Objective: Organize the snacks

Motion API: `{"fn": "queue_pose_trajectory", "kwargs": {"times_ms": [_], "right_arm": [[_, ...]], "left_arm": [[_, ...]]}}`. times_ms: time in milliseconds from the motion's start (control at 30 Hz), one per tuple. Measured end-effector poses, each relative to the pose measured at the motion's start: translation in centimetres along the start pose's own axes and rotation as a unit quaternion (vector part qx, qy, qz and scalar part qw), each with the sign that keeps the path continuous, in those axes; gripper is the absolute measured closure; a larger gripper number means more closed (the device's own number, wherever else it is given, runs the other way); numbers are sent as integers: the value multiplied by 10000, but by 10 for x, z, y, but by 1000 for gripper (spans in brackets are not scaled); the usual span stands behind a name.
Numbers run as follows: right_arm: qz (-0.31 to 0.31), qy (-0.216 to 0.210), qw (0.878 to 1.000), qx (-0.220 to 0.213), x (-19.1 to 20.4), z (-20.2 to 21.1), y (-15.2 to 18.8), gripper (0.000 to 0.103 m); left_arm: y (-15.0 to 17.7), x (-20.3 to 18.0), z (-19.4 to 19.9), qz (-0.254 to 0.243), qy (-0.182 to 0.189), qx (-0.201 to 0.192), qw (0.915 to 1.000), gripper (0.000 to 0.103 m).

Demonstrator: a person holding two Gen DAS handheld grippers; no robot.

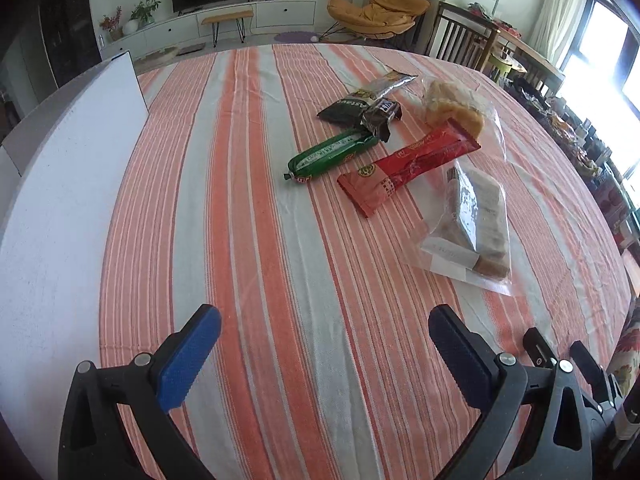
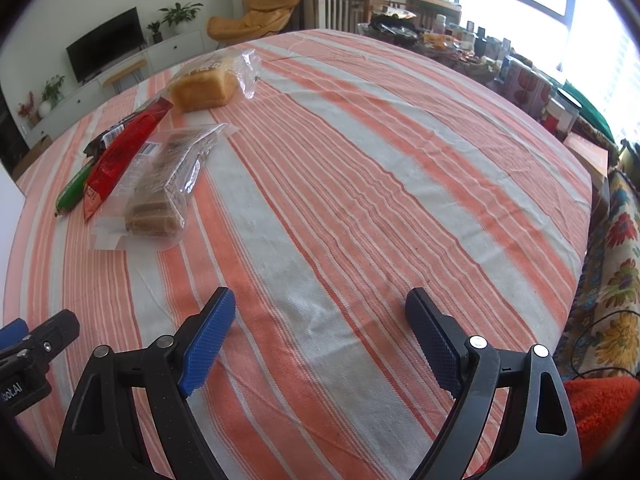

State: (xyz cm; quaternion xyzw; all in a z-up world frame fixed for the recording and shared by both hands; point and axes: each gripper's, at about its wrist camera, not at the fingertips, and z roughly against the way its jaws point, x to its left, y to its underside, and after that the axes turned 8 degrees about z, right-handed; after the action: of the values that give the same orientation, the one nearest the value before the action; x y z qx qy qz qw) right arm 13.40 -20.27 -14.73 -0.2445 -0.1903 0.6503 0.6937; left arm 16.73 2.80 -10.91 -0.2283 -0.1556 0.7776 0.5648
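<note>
Nothing looks sorted yet — both the left gripper [image 1: 324, 324] and the right gripper [image 2: 320, 306] hang spread wide and empty over the striped tablecloth [image 1: 248, 216]. In the left view the snacks lie loosely clustered toward one o'clock: green sausage [image 1: 332, 153], red packet [image 1: 408, 168], dark wrappers [image 1: 366, 110], bagged bread [image 1: 454, 110] and clear-bagged biscuits [image 1: 478, 224] — some overlapping, all still to place.

The right hand-held gripper [image 2: 320, 320] hangs over the striped tablecloth [image 2: 360, 184] with its blue fingers [image 2: 208, 336] spread wide and nothing between them. Far left lie a bagged bread loaf [image 2: 202, 88], a clear bag of sliced bread [image 2: 160, 188], a red packet [image 2: 120, 156] and a green sausage [image 2: 74, 192]. The left hand-held gripper [image 2: 28, 350] shows at the left edge.
</note>
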Motion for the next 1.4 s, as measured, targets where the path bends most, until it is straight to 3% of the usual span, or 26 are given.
{"fn": "queue_pose_trajectory", "kwargs": {"times_ms": [133,233,333,467,533,567,600,633,667,700,900,1133,1200,1233,1267,1400], "right_arm": [[2,-2,10000,-1,0,0,0,12],[5,-4,10000,-1,0,0,0,12],[5,-6,10000,-1,0,0,0,12],[4,-5,10000,-3,0,0,0,12],[6,-6,10000,-2,0,0,0,11],[6,-6,10000,-3,0,0,0,11],[8,-7,10000,-2,0,0,0,11],[8,-8,10000,-2,0,0,0,11],[11,-10,10000,-4,0,0,0,11],[14,-11,10000,-7,1,0,0,11],[16,-13,10000,-5,1,0,0,11],[15,-16,10000,-2,2,0,-1,11],[16,-14,10000,-5,2,0,-1,11],[16,-14,10000,-5,2,0,-1,11],[16,-14,10000,-6,2,0,-1,11],[28,-30,10000,-16,2,0,-1,11]], "left_arm": [[-53,-2,3,190,-83,-194,9996,1],[-84,-9,-28,-114,-410,90,9991,2],[-99,-16,-58,-451,-591,289,9968,14],[-104,-26,-85,-780,-549,345,9948,20],[-104,-28,-95,-872,-445,392,9944,32],[-104,-28,-100,-882,-349,446,9945,52],[-103,-27,-100,-856,-205,443,9951,59],[-102,-25,-98,-814,-278,375,9956,73],[-101,-23,-95,-748,-270,332,9963,80],[-99,-20,-92,-642,-303,336,9969,80],[-51,10,-55,176,-342,392,9985,80],[29,21,-6,112,-26,269,9996,78],[36,23,-4,84,87,163,9998,55],[37,24,-6,49,-4,120,9999,26],[36,24,-8,39,-154,54,9999,13],[36,28,-21,-232,-564,-186,9980,11]]}}
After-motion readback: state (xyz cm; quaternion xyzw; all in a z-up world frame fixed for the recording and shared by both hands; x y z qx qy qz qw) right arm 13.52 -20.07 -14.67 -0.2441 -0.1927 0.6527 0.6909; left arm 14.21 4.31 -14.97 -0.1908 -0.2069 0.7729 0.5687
